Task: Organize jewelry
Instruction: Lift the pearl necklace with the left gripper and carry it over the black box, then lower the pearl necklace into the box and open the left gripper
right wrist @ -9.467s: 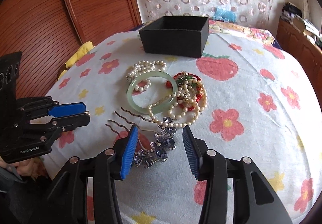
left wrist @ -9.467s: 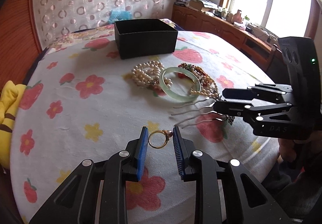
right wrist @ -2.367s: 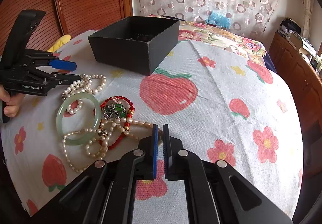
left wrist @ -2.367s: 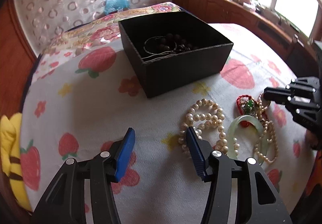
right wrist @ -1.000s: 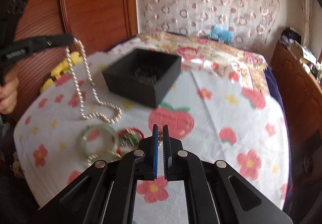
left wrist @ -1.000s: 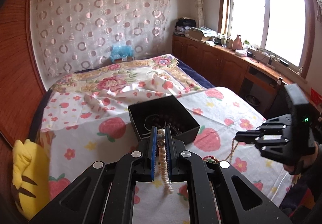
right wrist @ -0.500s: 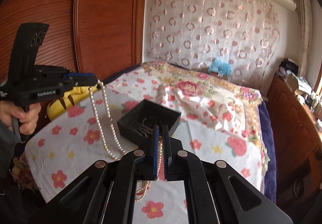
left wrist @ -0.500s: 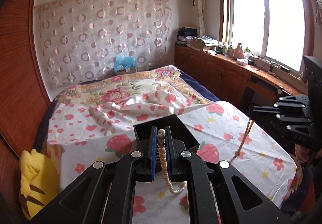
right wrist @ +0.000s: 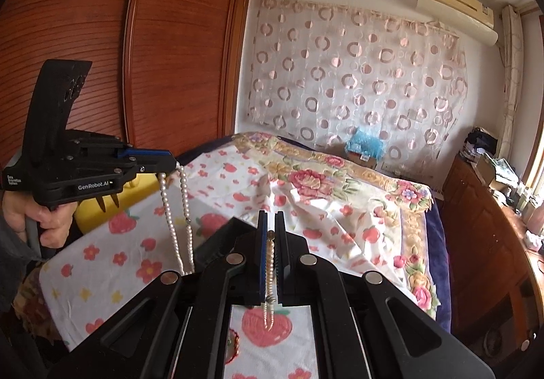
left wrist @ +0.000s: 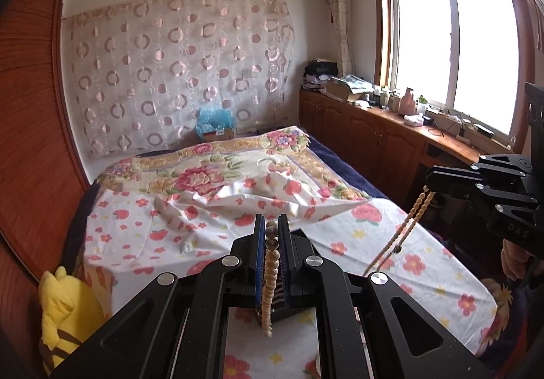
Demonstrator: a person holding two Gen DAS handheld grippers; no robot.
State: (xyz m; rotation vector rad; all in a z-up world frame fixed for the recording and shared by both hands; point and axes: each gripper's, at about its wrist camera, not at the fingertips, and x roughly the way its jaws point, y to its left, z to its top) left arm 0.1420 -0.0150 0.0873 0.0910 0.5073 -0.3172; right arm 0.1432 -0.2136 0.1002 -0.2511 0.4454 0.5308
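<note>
Left gripper (left wrist: 271, 226) pinched onto a pearl necklace (left wrist: 271, 272), strand dangling over the bed (left wrist: 210, 195). Right gripper (right wrist: 271, 222) likewise clamped on a pearl strand (right wrist: 269, 263), black box (right wrist: 221, 236) at 9 o'clock of its tips.

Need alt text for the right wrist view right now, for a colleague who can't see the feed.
The right gripper is shut on a pearl strand hanging between its fingers, above the strawberry-print bedsheet. At left, the left gripper pinches a pearl necklace that dangles in two lines.
</note>
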